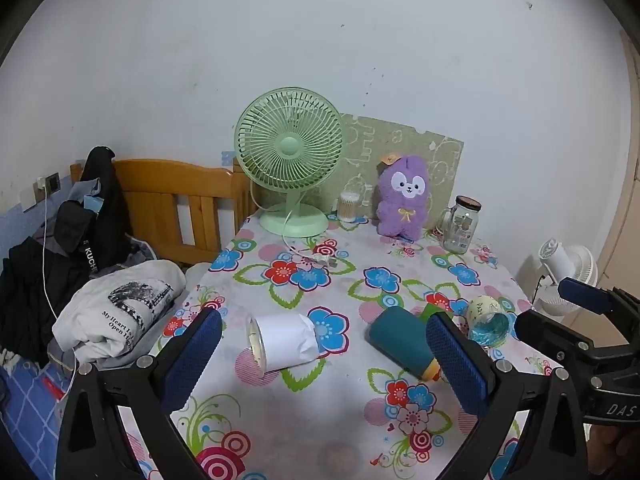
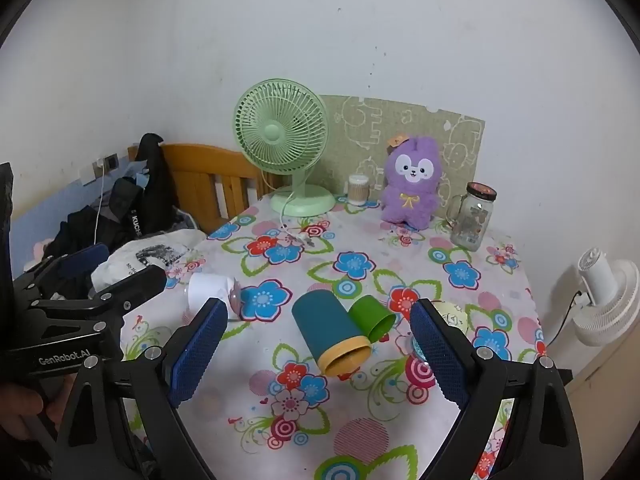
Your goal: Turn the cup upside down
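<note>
Several cups lie on their sides on the flowered tablecloth (image 1: 320, 400). A white paper-wrapped cup (image 1: 282, 342) lies left of centre; it also shows in the right wrist view (image 2: 208, 290). A teal cup with a yellow rim (image 1: 402, 342) (image 2: 330, 330) lies in the middle. A small green cup (image 2: 372, 316) lies beside it. A pale cup with a blue inside (image 1: 488, 318) lies further right. My left gripper (image 1: 324, 356) is open above the table, short of the white and teal cups. My right gripper (image 2: 320, 344) is open with the teal cup between its fingers' line of sight, empty.
At the back stand a green desk fan (image 1: 290, 160), a jar of cotton swabs (image 1: 350, 204), a purple plush toy (image 1: 402, 198) and a glass mug jar (image 1: 460, 226). A bed with clothes (image 1: 112, 312) lies left of the table. A white fan (image 2: 608, 300) stands at right.
</note>
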`<act>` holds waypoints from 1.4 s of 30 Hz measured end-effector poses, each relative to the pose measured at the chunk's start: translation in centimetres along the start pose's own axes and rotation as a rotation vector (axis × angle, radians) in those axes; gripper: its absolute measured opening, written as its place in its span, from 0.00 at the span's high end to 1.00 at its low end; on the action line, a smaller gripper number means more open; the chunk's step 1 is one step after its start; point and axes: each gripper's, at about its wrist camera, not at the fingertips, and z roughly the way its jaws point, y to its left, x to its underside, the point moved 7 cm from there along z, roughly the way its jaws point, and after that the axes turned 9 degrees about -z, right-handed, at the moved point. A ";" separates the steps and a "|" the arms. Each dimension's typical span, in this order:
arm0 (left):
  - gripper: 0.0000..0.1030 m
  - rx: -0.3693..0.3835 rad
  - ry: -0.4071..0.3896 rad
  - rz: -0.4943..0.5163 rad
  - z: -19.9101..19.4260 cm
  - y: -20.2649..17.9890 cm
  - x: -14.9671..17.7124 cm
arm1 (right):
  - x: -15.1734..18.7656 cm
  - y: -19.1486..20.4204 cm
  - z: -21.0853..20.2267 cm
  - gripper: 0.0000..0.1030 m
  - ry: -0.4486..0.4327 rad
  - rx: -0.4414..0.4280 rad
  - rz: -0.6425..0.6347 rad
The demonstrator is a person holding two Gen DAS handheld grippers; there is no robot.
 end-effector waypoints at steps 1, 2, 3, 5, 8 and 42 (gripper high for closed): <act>0.00 -0.004 0.000 0.007 0.0 0.0 0.0 | -0.1 0.0 0.0 0.09 -0.004 0.002 -0.002; 0.00 -0.006 0.002 0.009 0.0 0.0 0.0 | -0.2 0.0 0.0 0.09 -0.006 0.002 -0.005; 0.00 -0.007 0.003 0.010 0.0 0.0 0.0 | -0.3 0.0 0.0 0.09 -0.007 0.004 -0.006; 0.00 -0.005 0.003 0.007 0.0 0.0 0.0 | -0.4 -0.1 0.1 0.09 -0.008 0.004 -0.006; 0.00 -0.004 0.005 0.005 0.0 0.0 0.0 | -0.3 0.0 -0.1 0.09 -0.017 0.010 -0.011; 0.00 -0.002 0.009 -0.003 -0.2 0.1 0.3 | 0.1 0.3 0.3 0.09 -0.001 0.002 -0.012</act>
